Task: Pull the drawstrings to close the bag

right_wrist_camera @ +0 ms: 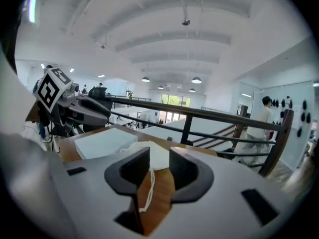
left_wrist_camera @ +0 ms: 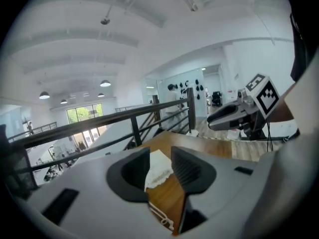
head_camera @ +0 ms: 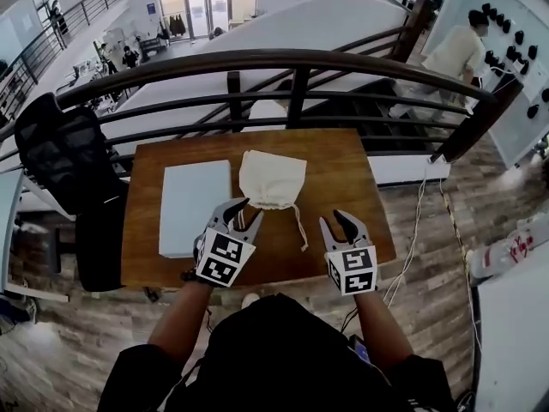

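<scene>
Bag: cream cloth pouch, centre of the head view on the brown wooden counter, gathered neck toward the lower edge.
Handling: likely light, soft and floppy; may slide on the smooth wood when pulled.
Grasp point: thin white drawstring, trailing lower right of the neck; best taken near its end.
Left gripper: fingers apart, holding nothing.
Right gripper: fingers apart, empty.
</scene>
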Demonstrator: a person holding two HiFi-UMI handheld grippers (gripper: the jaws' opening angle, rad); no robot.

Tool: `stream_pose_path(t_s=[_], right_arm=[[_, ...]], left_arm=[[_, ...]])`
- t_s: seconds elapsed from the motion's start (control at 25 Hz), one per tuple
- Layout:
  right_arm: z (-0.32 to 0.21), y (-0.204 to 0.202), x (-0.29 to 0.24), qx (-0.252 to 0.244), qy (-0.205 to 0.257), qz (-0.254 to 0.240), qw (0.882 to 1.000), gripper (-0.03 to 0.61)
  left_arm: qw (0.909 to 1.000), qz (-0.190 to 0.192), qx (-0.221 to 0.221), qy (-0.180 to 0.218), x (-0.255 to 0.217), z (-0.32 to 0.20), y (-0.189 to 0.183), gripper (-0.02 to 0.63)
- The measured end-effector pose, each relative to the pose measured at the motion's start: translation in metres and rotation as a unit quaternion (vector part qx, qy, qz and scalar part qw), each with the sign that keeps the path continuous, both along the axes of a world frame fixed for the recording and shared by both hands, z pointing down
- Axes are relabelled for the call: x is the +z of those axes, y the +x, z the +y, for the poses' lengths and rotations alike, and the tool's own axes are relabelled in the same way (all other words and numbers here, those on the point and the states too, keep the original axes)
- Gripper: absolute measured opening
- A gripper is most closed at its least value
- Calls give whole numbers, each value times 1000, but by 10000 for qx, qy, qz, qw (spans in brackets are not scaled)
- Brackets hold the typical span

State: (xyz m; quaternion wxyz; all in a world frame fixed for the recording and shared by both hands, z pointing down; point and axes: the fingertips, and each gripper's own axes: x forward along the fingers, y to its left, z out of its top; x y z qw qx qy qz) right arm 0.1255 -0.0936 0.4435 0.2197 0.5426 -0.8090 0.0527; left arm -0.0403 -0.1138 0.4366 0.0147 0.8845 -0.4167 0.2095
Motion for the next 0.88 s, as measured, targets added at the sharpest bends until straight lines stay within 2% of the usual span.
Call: stream_pose_path(t_s=[0.08, 0.16, 0.28, 0.52, 0.68, 0.88], right_arm=[[-1, 5, -25, 90, 373, -339, 9987, 101], [0, 12, -50, 175, 804, -696, 9942, 60], [9, 18, -72, 107, 1143, -964, 9887, 45], [20, 26, -93, 16, 1480, -1476, 9779, 11], [29, 29, -93, -111, 1487, -1604, 9757, 1], [44, 40, -84, -166, 1587, -1646, 9734, -6]], left_arm=[[9988, 270, -229, 327, -24, 0, -5, 109], [9944, 572, -524, 719, -46, 3, -13, 44], [9872, 904, -777, 1058, -66, 16, -22, 28], [9725, 1383, -1055, 1551, -92, 36, -36, 17], [9659, 1609, -1172, 1654, -98, 51, -37, 14], [9648, 1610, -1341, 1588, -89, 71, -40, 14]])
